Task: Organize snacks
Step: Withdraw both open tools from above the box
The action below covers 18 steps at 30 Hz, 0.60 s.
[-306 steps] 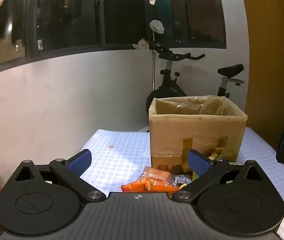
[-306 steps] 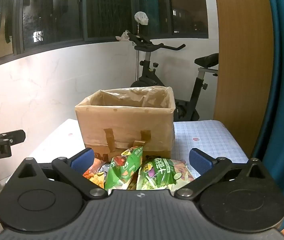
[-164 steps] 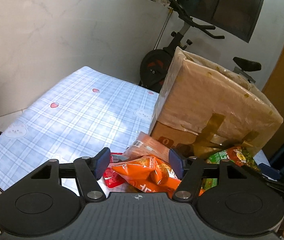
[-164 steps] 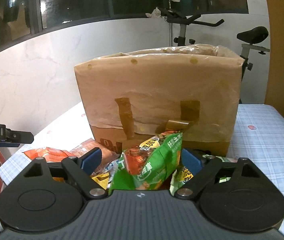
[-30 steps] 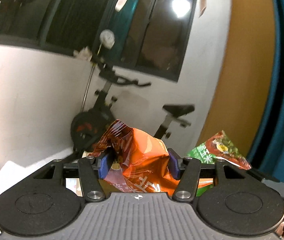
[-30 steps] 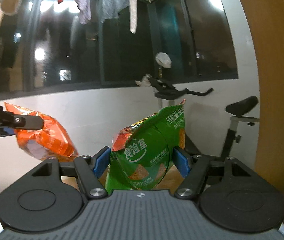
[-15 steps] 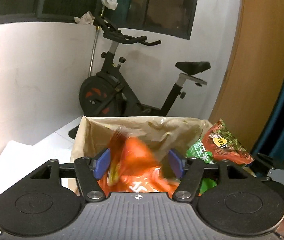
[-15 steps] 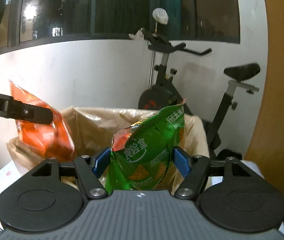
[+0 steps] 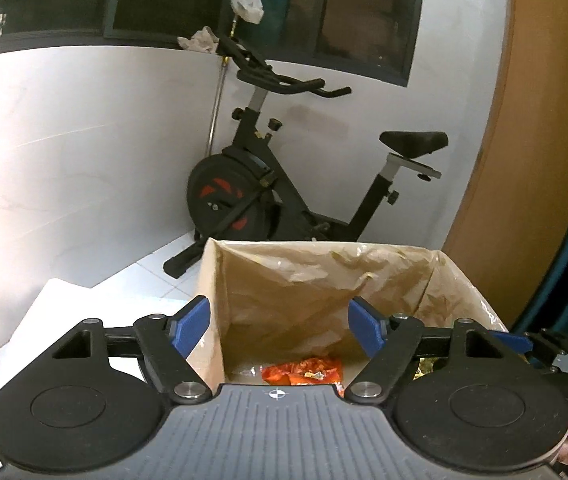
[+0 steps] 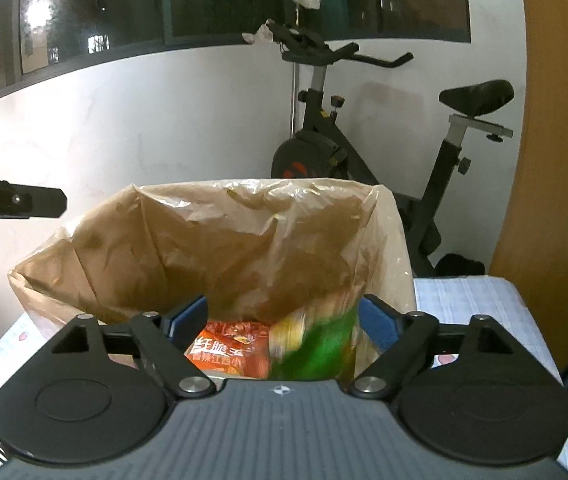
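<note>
An orange snack bag point(image 9: 303, 372) lies flat on the bottom of the lined cardboard box point(image 9: 212, 304), below and between the jaws of the left gripper point(image 9: 280, 326), which stand wide apart and empty. A green snack bag point(image 10: 316, 344), blurred, drops between and just below the jaws of the right gripper point(image 10: 284, 320), also spread apart with nothing pressed; it sits beside the orange bag inside the box.

The risks look small but real: the loose plastic liner point(image 10: 204, 240) sags inward ahead of the jaws, and either open fingertip could snag it on the way out and drag the box. The green bag could also settle on edge against the near wall and crowd later bags.

A second ago each gripper clamped its bag high in the air, with the box out of sight. Half a second ago the orange bag was already slipping free over the box while the green bag was held. Both pairs of jaws have just been opening, and both bags are now inside
</note>
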Available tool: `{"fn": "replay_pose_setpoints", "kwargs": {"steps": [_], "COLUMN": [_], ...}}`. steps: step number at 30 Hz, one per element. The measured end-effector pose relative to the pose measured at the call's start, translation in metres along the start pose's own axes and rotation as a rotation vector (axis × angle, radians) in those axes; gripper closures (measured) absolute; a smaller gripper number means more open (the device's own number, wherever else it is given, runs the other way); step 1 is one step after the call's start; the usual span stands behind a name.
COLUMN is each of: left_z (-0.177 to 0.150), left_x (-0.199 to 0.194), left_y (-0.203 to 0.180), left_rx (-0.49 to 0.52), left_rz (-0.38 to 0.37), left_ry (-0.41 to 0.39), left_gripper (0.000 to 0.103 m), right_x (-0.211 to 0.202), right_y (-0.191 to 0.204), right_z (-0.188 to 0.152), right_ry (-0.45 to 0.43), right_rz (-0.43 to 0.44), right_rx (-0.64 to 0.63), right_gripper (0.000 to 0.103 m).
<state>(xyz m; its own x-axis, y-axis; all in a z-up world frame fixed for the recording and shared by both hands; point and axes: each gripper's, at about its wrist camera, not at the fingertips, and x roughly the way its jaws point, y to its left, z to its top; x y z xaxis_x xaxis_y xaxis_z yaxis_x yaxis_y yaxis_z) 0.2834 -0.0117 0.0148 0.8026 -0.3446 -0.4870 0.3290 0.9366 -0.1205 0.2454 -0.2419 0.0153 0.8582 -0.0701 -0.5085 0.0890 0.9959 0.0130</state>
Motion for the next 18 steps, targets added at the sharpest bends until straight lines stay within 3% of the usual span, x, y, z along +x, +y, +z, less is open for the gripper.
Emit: {"fn": "replay_pose_setpoints", "kwargs": {"steps": [4,13,18], "left_z": [0.005,0.023,0.024], "left_x": [-0.009,-0.045,-0.068], "left_y": [0.002,0.005,0.005], "left_rx": [-0.001,-0.005,0.033], "left_rz": [0.011,0.049,0.107], "left_ry": [-0.015,-0.085,-0.108], "left_gripper": [0.025,0.025,0.025], "right_x": [-0.004,-0.035,-0.057], "right_y": [0.001,0.0,0.003], "right_z": [0.005,0.016,0.015], "right_ry": [0.013,-0.045,-0.062], "right_rz": [0.006,0.014,0.025], "right_rx": [0.002,0.035,0.042], "right_gripper": [0.013,0.009,0.004]}}
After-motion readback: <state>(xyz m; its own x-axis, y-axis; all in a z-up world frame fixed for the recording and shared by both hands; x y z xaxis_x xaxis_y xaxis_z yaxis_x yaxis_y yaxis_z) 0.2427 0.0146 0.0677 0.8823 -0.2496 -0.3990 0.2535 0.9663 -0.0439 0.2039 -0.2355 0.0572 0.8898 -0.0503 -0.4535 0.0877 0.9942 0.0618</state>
